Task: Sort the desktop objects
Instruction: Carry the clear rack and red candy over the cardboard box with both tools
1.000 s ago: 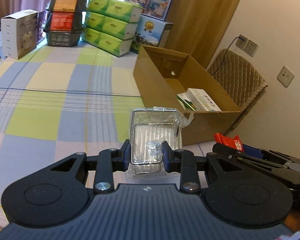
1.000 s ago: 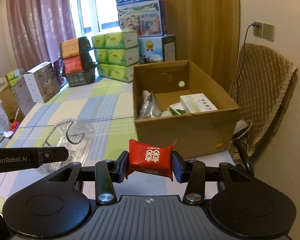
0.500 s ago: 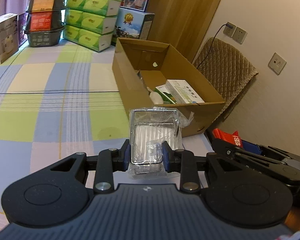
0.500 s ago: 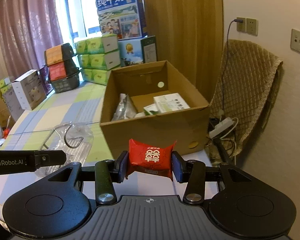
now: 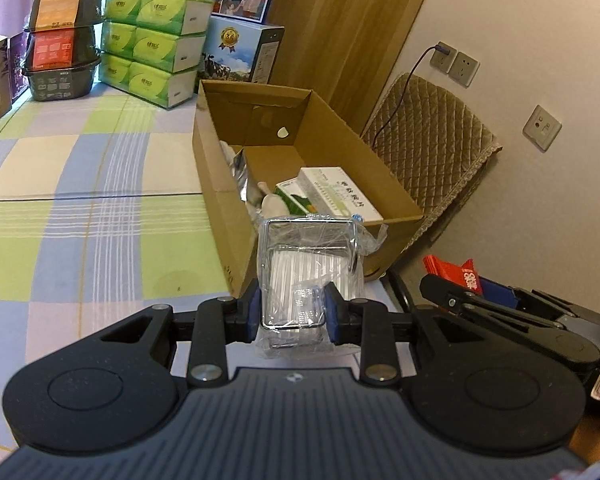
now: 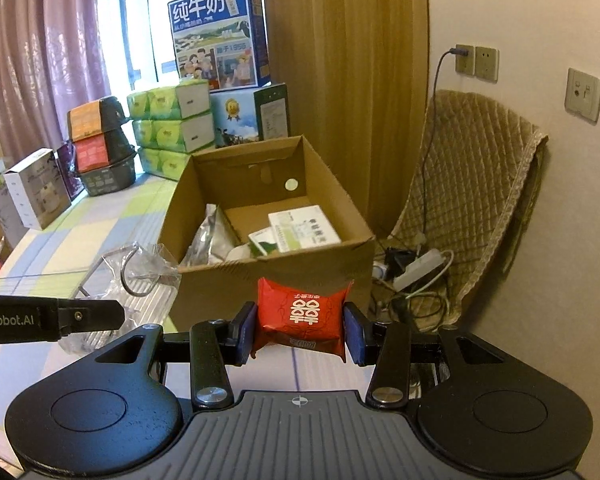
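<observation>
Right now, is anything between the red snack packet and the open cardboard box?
Only the box's near wall, which the red snack packet must clear. The right gripper holds it just short of the cardboard box; nothing else intervenes.

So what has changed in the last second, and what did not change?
Both grippers moved nearer to the cardboard box, which looks bigger and shows more of its inside. Unchanged: the left gripper holds the plastic-wrapped wire rack, and the right gripper holds the red packet.
</observation>
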### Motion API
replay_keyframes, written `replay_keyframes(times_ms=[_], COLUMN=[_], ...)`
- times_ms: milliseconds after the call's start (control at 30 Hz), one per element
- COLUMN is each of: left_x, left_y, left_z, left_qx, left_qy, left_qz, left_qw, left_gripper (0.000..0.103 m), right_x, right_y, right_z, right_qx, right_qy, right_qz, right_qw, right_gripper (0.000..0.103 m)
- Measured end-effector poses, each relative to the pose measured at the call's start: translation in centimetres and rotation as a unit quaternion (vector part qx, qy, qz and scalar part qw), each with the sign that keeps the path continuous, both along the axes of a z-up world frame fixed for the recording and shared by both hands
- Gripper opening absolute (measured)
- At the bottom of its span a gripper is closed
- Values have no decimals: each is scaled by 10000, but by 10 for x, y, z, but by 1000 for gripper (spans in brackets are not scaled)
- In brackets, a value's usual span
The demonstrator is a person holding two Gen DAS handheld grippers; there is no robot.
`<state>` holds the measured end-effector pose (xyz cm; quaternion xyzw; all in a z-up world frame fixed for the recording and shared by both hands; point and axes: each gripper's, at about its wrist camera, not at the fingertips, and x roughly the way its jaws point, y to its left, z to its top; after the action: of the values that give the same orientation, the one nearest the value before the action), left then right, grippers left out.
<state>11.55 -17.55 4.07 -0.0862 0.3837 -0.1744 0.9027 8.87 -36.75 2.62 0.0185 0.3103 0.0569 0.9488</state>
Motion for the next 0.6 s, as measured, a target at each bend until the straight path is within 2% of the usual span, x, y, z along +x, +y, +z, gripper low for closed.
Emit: replay_keyframes(times_ms=[600], left_x=[42], left_y=[-11], left_z=[18], left_qx=[-239], left_qy=[-162], left_qz=[95], left_qw=[9995], left_gripper=[26], right_x=[43], right_y=[0], right_z=[13], right_qx=[-258], right_qy=[-100], right_qz=[171], right_qw=[9995], right_gripper=[43])
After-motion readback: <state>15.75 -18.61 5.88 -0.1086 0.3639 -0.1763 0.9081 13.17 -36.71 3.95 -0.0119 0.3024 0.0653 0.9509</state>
